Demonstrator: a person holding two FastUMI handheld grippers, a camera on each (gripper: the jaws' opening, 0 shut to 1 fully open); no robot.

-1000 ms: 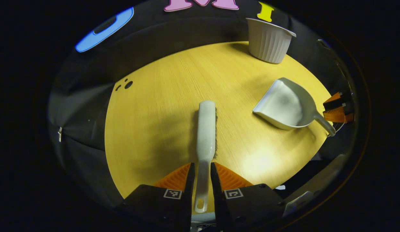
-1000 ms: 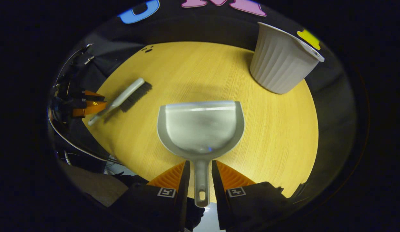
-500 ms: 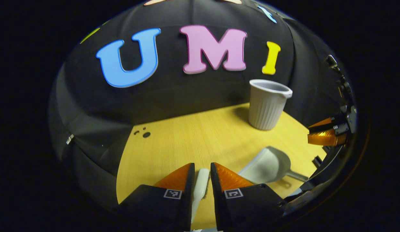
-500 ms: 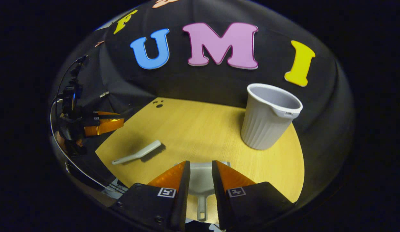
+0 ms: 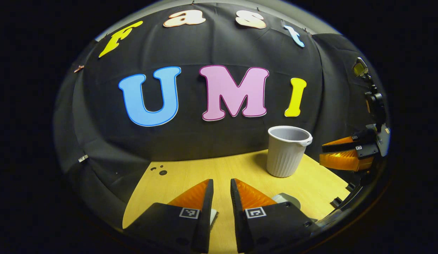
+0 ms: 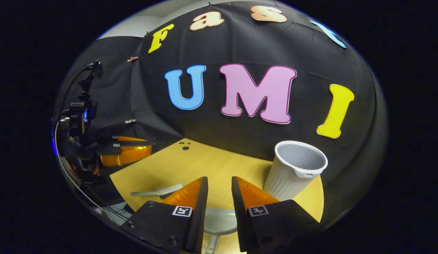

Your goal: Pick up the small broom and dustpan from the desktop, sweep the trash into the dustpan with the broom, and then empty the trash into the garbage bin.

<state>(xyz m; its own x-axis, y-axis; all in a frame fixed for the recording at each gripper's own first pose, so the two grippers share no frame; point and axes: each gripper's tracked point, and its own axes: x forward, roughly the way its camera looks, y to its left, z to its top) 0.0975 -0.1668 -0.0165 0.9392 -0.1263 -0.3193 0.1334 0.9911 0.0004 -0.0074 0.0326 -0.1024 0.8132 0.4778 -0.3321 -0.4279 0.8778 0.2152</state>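
Note:
The white small broom (image 6: 159,192) lies flat on the yellow desktop (image 6: 204,165); a sliver of it (image 5: 213,213) shows under my left gripper (image 5: 221,187). That gripper is open by a narrow gap with nothing between its fingers, and it hovers at the table's left edge (image 6: 148,146). The grey dustpan (image 6: 219,222) lies below my right gripper (image 6: 219,185), which is also narrowly open and empty. The dustpan's edge (image 5: 287,199) and the right gripper (image 5: 323,153) show in the left gripper view. A few dark trash specks (image 5: 162,172) (image 6: 185,147) lie at the table's far-left corner.
The ribbed white garbage bin (image 5: 286,151) (image 6: 296,169) stands upright at the table's far right, close to the black cloth wall. Bare desktop (image 5: 219,169) stretches between the specks and the bin.
Both views have swung up from looking down at the table toward the wall. The grippers have drawn back from the handles they straddled. Broom and dustpan stay on the desktop.

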